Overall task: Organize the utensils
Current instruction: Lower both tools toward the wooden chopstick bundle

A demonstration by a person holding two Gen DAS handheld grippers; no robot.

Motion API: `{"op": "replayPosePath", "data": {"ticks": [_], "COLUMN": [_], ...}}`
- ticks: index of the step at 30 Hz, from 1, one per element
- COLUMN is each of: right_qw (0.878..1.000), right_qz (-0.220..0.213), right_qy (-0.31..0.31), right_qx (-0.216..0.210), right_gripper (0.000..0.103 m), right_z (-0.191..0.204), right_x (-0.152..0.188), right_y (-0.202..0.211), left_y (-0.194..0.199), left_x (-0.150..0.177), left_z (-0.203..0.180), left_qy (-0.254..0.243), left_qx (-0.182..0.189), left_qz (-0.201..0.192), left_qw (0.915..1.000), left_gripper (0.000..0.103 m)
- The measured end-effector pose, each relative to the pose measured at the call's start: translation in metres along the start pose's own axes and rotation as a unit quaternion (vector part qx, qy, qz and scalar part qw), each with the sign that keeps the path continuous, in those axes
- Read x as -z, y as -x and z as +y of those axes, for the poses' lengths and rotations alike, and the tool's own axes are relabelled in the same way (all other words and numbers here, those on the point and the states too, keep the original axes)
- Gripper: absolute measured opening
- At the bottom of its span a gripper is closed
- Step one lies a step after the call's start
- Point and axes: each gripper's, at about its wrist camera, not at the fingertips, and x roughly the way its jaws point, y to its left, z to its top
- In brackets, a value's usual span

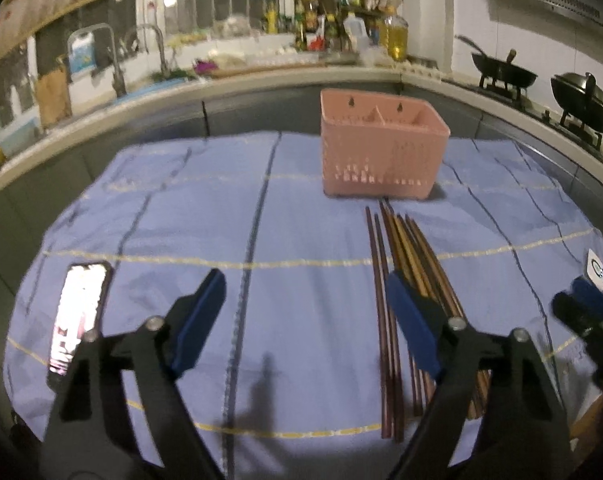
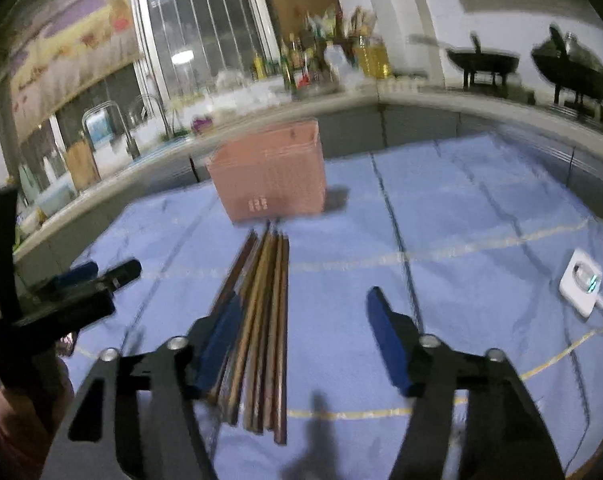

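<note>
A pink slotted utensil basket [image 1: 381, 152] [image 2: 269, 176] stands at the far middle of the blue cloth. In front of it several brown chopsticks [image 1: 405, 248] [image 2: 265, 280] lie in a loose bundle, pointing toward the basket. My left gripper [image 1: 305, 280] is open above the cloth; its right finger overlaps the bundle and nothing is gripped. My right gripper [image 2: 306, 296] is open too, low over the near part of the bundle, with the sticks beside its left finger and the pads not pressing them. Each gripper shows at the edge of the other's view [image 1: 581, 308] [image 2: 93, 280].
A lit phone [image 1: 81, 312] lies on the cloth [image 1: 261, 220] at the near left. A white plug block [image 2: 581, 284] with a cable sits at the right. Behind the table runs a counter with a sink, bottles and two woks [image 1: 505, 72]. A hand [image 2: 21, 400] holds the left gripper.
</note>
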Motion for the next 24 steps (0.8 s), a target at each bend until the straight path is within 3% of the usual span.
{"op": "replayPosePath", "data": {"ticks": [17,24], "right_qw": [0.997,0.995], "right_qz": [0.056,0.07], "right_qy": [0.035,0.066], "right_qx": [0.029,0.031], "right_gripper": [0.048,0.047], "right_z": [-0.002,0.006], "right_x": [0.015,0.023], "right_y": [-0.029,-0.038], "left_y": [-0.031,-0.041], "left_x": [0.015,0.023], "left_z": [-0.007,-0.02], "left_qy": [-0.019,-0.043], "left_qx": [0.033,0.041], "left_qz": [0.062,0.078], "left_qw": [0.9973,0.9951], "left_gripper": [0.072,0.061]}}
